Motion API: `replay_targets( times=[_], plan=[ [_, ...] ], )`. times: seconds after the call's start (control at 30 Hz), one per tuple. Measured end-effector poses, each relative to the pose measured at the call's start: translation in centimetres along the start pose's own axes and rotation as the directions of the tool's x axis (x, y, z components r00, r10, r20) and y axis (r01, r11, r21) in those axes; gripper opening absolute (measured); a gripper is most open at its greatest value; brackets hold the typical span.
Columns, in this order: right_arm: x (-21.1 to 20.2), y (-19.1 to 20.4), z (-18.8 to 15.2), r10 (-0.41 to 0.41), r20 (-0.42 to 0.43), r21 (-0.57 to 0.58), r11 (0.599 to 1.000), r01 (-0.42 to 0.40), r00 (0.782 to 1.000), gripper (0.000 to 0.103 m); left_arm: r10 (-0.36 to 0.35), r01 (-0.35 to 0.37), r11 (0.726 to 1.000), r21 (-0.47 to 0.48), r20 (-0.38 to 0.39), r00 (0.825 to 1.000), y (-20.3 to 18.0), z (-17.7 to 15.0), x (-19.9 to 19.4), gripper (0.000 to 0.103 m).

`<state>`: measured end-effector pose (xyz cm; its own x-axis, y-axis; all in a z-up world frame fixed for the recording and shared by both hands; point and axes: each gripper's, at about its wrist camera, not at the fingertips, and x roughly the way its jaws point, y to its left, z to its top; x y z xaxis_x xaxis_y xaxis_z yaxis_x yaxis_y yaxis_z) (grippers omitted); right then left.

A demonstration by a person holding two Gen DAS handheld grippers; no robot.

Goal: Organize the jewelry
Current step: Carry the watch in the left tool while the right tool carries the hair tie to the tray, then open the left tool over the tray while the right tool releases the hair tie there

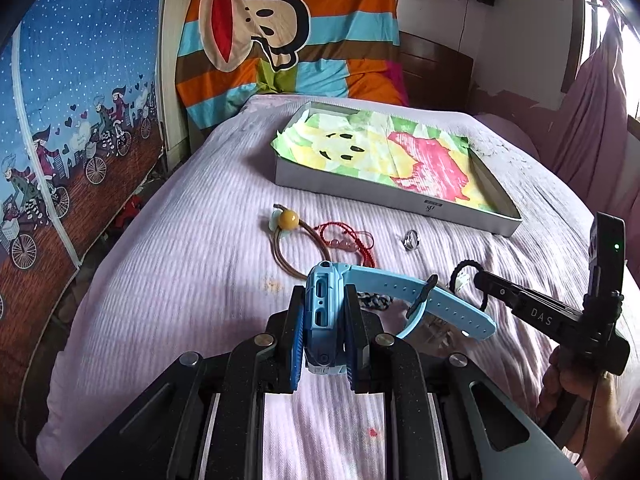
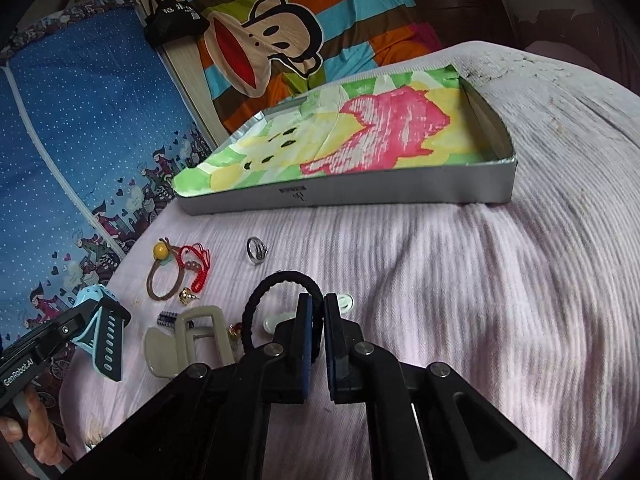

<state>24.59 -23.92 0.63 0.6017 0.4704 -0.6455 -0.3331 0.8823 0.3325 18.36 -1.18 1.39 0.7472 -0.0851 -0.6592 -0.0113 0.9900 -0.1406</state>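
Blue watch [image 1: 324, 312] sits clamped between the left tool's [image 1: 323, 344] fingers.

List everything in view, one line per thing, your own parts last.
Watch: one, light blue, clamped in the left gripper.
Hair tie: one, black, pinched in the right gripper.
Ring: one, silver, on the bedspread before the tray.
Bead cord: one, brown with a yellow bead, left of the ring.
Red string bracelet: one, overlapping the bead cord.
Beige clips: two, near edge of the bed.
Tray: one, grey, lined with a cartoon cloth, no jewelry inside.
Bedspread: one, pale pink.
Monkey blanket: one, striped, at the headboard.
Left gripper: shut on the watch.
Right gripper: shut on the hair tie.
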Motion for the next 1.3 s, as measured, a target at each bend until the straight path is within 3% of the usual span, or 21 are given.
replay_targets(
  times=[0.23,0.47,0.67,0.97,1.07,1.13,1.27,1.3],
  plan=[
    [-1.1,-0.1,6.1,-0.006,0.1,0.012,1.0,0.005,0.995,0.006,0.012,-0.011,0.999,-0.035,0.053,0.999,-0.1,5.4,1.3,0.014],
    [3.8,-0.2,10.6,-0.036,0.103,0.012,0.999,0.035,0.994,0.006,0.043,-0.038,0.997,-0.065,0.073,0.996,1.0,11.3,6.5,0.014],
    [8.2,-0.2,10.8,-0.066,0.053,-0.004,0.998,0.066,0.996,0.007,0.07,-0.067,0.994,-0.088,0.036,0.997,2.3,13.5,11.5,0.014],
    [9.8,-0.7,9.8,-0.091,0.025,-0.019,0.996,0.092,0.996,0.008,0.055,-0.058,0.992,-0.107,-0.035,0.998,3.4,12.7,15.3,0.014],
    [9.3,-0.8,9.7,-0.092,0.036,-0.023,0.995,0.093,0.995,0.022,0.031,-0.033,0.994,-0.102,-0.023,0.999,3.4,12.4,15.0,0.016],
    [8.5,-0.8,9.4,-0.093,0.057,-0.022,0.995,0.095,0.994,0.04,-0.004,0.002,0.994,-0.11,-0.022,1.0,3.4,12.2,14.6,0.021],
    [6.0,-0.6,9.1,-0.101,0.116,-0.038,0.994,0.106,0.988,0.049,-0.02,0.023,0.993,-0.119,0.026,0.999,3.3,11.5,12.6,0.036],
    [5.1,-0.5,8.9,-0.103,0.136,-0.045,0.993,0.11,0.985,0.058,-0.026,0.031,0.992,-0.121,0.043,0.999,3.2,11.2,11.9,0.039]
  ],
)
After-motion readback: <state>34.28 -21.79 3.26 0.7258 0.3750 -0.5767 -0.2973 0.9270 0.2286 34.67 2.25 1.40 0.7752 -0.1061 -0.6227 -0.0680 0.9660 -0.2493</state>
